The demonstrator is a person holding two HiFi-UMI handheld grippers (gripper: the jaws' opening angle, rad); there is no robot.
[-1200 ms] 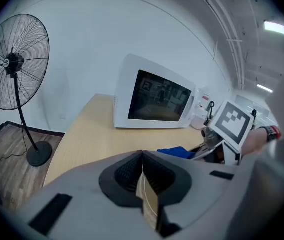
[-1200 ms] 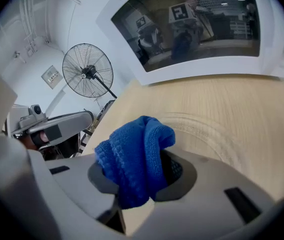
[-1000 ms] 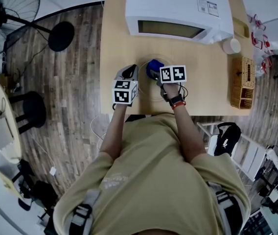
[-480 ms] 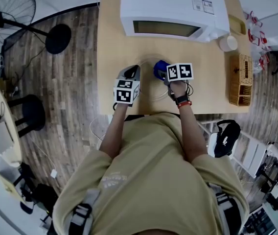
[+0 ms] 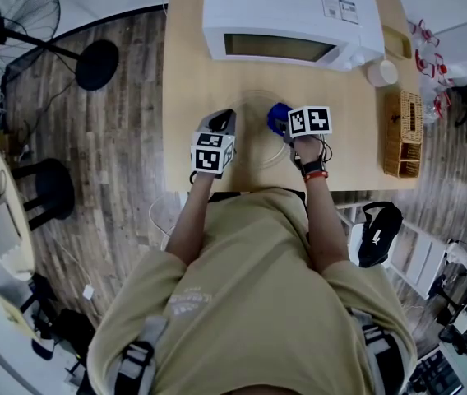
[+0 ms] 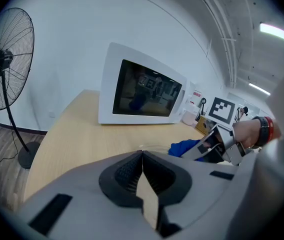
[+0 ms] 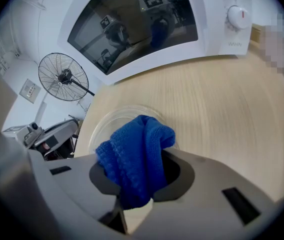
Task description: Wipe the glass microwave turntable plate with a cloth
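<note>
Right tongs [image 7: 131, 200] pinch cloth [image 7: 134, 156] over plate [image 7: 104, 124]; head view hides the grip. Left tongs [image 6: 142, 156] pressed together, empty.

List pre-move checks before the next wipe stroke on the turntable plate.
1. Blue cloth clamped in the right gripper fingers: ok.
2. Cloth positioned over the glass turntable plate: ok. Whether it presses on the glass: cannot tell.
3. Left gripper fingers together, at the plate's left rim. Whether it steadies the plate: cannot tell.
4. Plate lying flat on the table, back from the front edge: ok.
5. Bare table between the plate and the microwave: ok.
</note>
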